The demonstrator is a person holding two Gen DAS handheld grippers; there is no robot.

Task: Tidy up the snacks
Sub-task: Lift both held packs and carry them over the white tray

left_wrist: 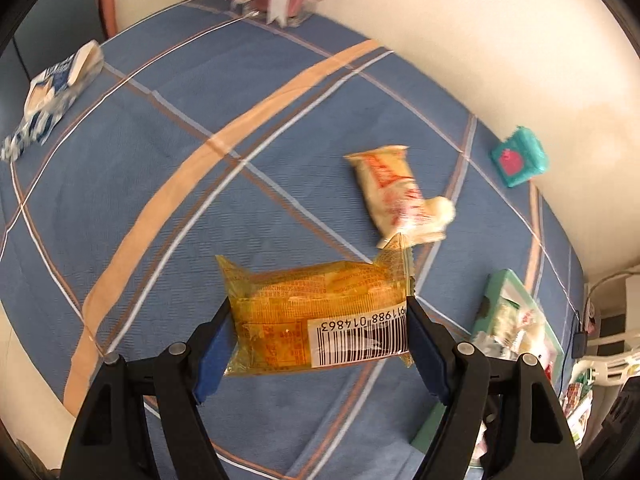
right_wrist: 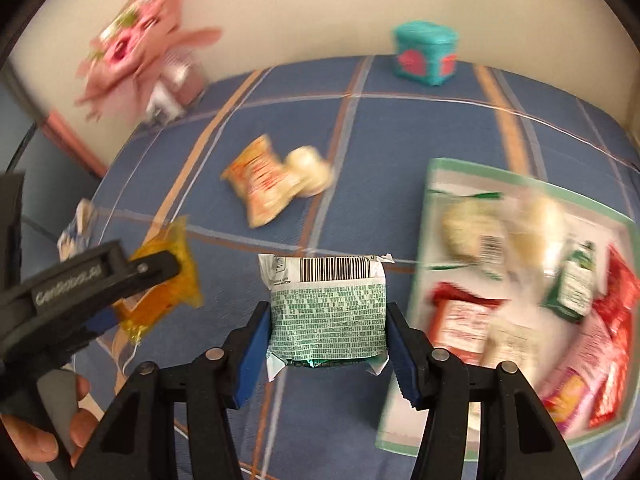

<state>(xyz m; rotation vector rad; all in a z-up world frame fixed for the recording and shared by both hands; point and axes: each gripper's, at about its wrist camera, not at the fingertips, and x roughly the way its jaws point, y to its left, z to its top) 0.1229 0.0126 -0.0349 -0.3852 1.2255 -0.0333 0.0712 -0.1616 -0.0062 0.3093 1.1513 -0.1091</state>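
Observation:
My left gripper [left_wrist: 320,338] is shut on a yellow-orange snack packet [left_wrist: 312,312] with a barcode, held above the blue plaid cloth [left_wrist: 160,168]. The right wrist view shows the same gripper [right_wrist: 162,286] and yellow packet [right_wrist: 168,300] at the left. My right gripper [right_wrist: 327,338] is shut on a green-and-white packet [right_wrist: 328,308], barcode side up, also off the cloth. A cream packet with red print [left_wrist: 400,196] [right_wrist: 272,180] lies on the cloth beyond both. To the right sits a green-rimmed box [right_wrist: 440,166] [left_wrist: 506,280] holding several snacks.
A teal box [left_wrist: 520,156] [right_wrist: 424,54] stands by the cream wall. A pink bag [right_wrist: 136,44] leans at the back left. A blue-and-white packet [left_wrist: 52,92] lies at the far left edge. A person's hand [right_wrist: 60,428] grips the left gripper's handle.

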